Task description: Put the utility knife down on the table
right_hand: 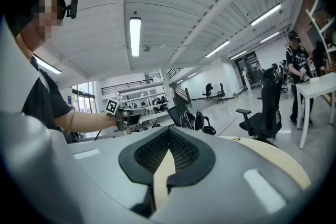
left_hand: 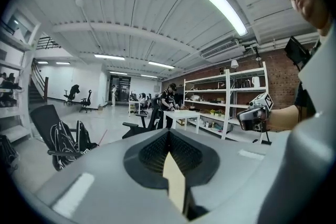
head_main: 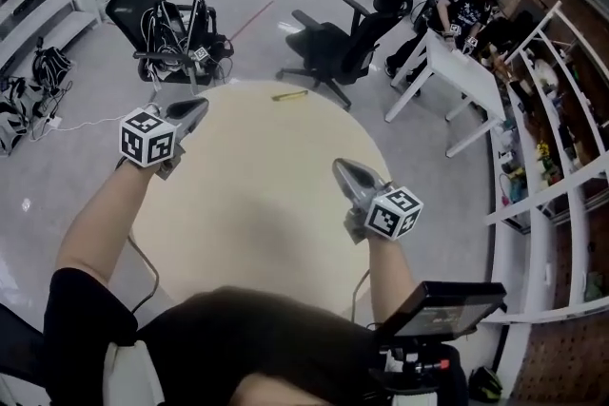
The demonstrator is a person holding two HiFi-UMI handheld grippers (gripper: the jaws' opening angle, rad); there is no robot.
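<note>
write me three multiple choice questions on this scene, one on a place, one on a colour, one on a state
1. Where on the table does the utility knife lie? A near edge B centre C far edge
2. What colour is the table's top? A beige B black C red
3. How are the left tool's jaws? A wide open B shut, empty C shut on the knife
Answers: C, the head view shows it by the far rim; A, the round top is pale beige; B, the left gripper view shows the jaws together, nothing between.
</note>
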